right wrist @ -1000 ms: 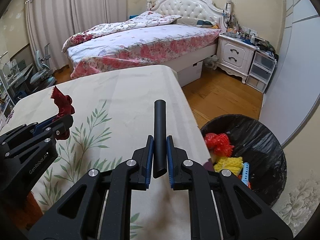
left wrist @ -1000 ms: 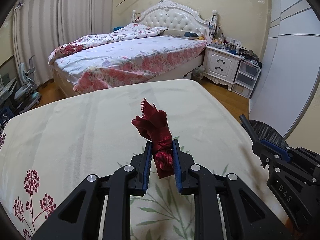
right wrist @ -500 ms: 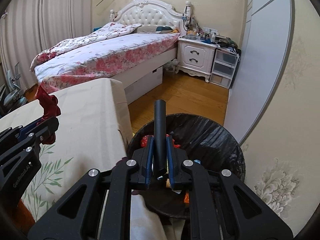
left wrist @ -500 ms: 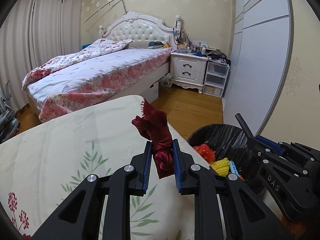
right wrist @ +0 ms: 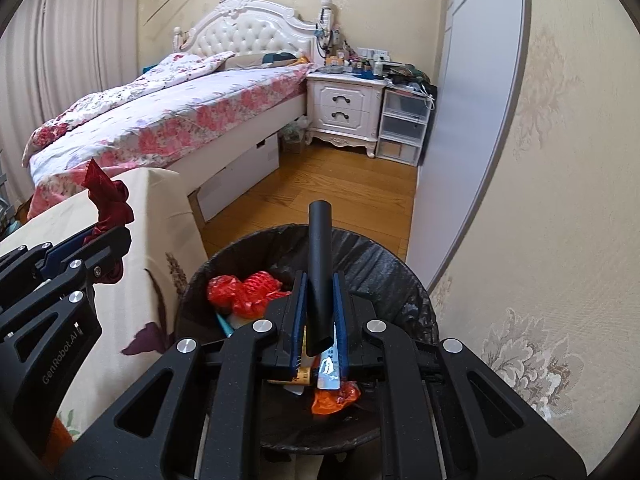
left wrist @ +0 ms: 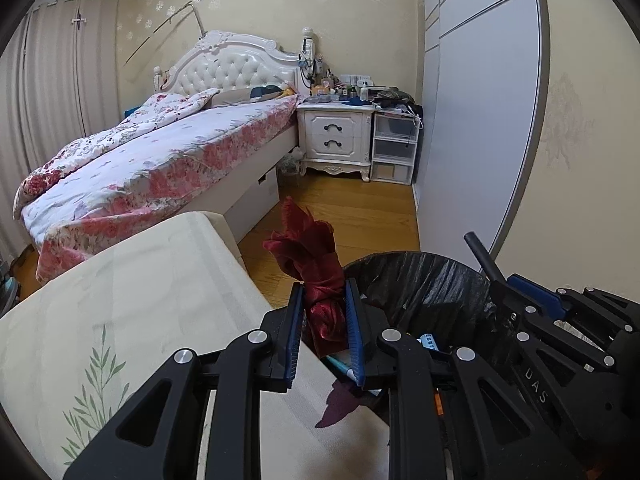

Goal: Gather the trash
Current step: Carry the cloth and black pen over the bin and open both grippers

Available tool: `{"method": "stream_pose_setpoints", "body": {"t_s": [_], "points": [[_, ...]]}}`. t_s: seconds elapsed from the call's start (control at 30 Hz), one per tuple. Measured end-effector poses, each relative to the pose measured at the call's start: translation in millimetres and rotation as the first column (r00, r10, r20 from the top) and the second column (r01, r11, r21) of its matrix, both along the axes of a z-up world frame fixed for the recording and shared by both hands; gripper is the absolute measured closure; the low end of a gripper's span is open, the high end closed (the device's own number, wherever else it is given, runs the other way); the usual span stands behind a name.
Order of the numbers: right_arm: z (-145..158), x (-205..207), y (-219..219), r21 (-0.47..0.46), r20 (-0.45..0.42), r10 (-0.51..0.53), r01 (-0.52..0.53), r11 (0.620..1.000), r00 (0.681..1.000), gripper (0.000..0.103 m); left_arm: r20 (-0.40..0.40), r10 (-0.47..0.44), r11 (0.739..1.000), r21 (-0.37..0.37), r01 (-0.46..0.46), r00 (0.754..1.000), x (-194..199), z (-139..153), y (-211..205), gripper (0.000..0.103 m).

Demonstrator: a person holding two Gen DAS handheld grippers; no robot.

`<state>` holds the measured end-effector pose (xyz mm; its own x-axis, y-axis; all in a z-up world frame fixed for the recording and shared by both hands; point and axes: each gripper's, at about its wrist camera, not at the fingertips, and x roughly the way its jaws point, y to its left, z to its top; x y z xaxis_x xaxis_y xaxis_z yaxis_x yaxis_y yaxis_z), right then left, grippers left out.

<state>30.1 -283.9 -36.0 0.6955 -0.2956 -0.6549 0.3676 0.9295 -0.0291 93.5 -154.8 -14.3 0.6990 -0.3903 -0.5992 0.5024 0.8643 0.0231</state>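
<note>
My left gripper (left wrist: 322, 300) is shut on a crumpled dark red cloth (left wrist: 308, 248), held at the corner of the cream mattress (left wrist: 140, 288), just left of the bin. My right gripper (right wrist: 320, 300) is shut on a black tube (right wrist: 319, 240) that sticks up and forward, directly over the black-lined trash bin (right wrist: 384, 264). Inside the bin lie red netting (right wrist: 244, 290), an orange wrapper (right wrist: 334, 396) and other scraps. The right gripper (left wrist: 500, 284) with its tube (left wrist: 480, 254) shows at the right of the left wrist view; the left gripper (right wrist: 100, 240) with the cloth (right wrist: 106, 196) shows at the left of the right wrist view.
A floral-quilted bed (left wrist: 160, 152) with a white headboard stands beyond the mattress. A white nightstand (left wrist: 336, 136) and clear drawers (left wrist: 394, 148) sit by the far wall. Wooden floor (right wrist: 320, 184) lies between bed and bin. A grey sliding door (right wrist: 472, 120) and papered wall are close on the right.
Both grippers have swung right, off the mattress toward the bin. The right gripper with the tube now hangs over the bin; the left with the cloth has reached the mattress corner.
</note>
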Motion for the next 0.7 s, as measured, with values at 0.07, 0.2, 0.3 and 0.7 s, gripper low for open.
{"method": "stream_pose_setpoints", "body": {"t_s": [0.07, 0.2, 0.3, 0.7], "points": [[-4.2, 2.4, -5.9, 0.006, -0.007, -0.011, 0.011, 1.000, 1.000, 0.090, -0.001, -0.005, 1.000, 0.008, 0.005, 1.000, -0.3, -1.0, -5.7, 0.082], [-8.9, 6.5, -11.7, 0.013, -0.014, -0.024, 0.024, 1.000, 1.000, 0.090, -0.010, -0.018, 1.000, 0.021, 0.018, 1.000, 5.1, -3.6, -14.6, 0.082], [-10.2, 8.3, -15.0, 0.014, -0.010, -0.034, 0.035, 0.999, 0.999, 0.086, -0.008, -0.015, 0.999, 0.032, 0.015, 1.000, 8.1, -5.8, -19.0, 0.078], [-11.2, 7.8, -20.1, 0.010, -0.006, -0.067, 0.067, 0.998, 0.998, 0.066, -0.017, 0.005, 1.000, 0.027, -0.004, 1.000, 13.1, -8.8, -20.9, 0.038]]}}
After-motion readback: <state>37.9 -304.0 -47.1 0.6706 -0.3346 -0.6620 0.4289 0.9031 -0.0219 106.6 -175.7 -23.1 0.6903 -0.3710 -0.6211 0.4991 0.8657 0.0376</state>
